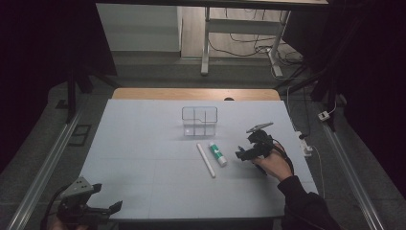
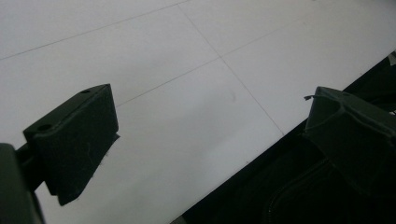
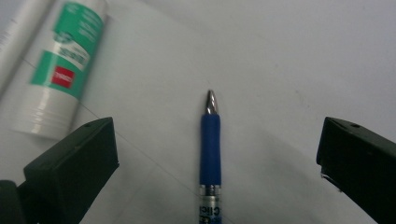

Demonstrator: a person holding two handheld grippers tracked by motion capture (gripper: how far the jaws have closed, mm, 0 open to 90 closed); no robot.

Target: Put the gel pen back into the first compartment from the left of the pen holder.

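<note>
While both grippers, left gripper (image 1: 103, 197) and right gripper (image 3: 217, 154), stand wide open, we count one blue pen (image 3: 209, 144) between the right jaws, one glue stick (image 1: 217, 153), one white rod (image 1: 206, 160), one empty clear divided box (image 1: 199, 121).

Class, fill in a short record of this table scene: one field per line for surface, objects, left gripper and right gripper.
surface: white table
objects: clear divided organiser; white stick; green-labelled glue stick; blue pen
left gripper: open, at the table's near left edge
right gripper: open, jaws either side of the pen
</note>
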